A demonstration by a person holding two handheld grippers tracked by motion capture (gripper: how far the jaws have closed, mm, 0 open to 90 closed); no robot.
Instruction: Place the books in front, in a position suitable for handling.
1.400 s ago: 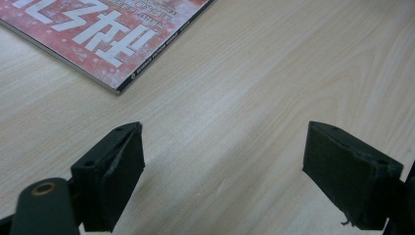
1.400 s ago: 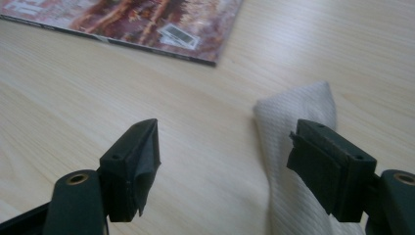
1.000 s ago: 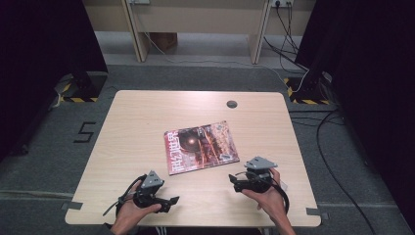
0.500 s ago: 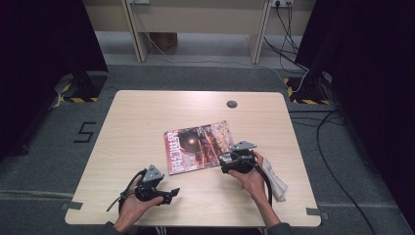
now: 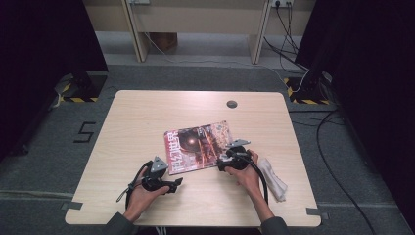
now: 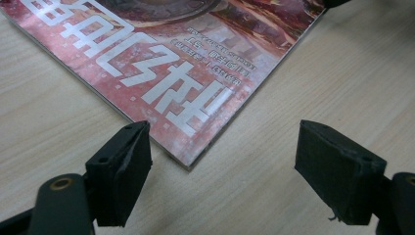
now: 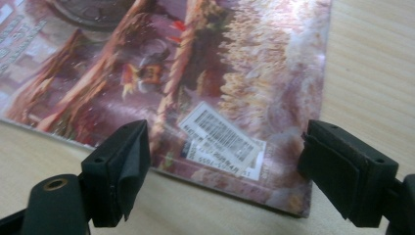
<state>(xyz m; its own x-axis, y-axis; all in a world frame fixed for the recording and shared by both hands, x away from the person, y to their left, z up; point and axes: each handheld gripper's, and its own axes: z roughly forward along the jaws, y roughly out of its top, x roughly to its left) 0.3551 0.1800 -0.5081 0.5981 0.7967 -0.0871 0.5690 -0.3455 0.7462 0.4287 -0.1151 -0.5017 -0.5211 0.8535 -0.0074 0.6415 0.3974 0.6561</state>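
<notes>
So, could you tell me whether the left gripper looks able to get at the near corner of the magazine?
Probably yes: the left gripper is open, the magazine corner lies just ahead, unobstructed.

High view looks down from above the counter; both tool views sit close, sharing the magazine.

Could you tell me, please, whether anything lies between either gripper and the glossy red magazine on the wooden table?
Nothing visible does. The left gripper faces the near corner of the glossy red magazine over bare wooden table, jaws apart. The right gripper faces its barcode corner likewise. The white cloth lies off beside the right forearm.
</notes>
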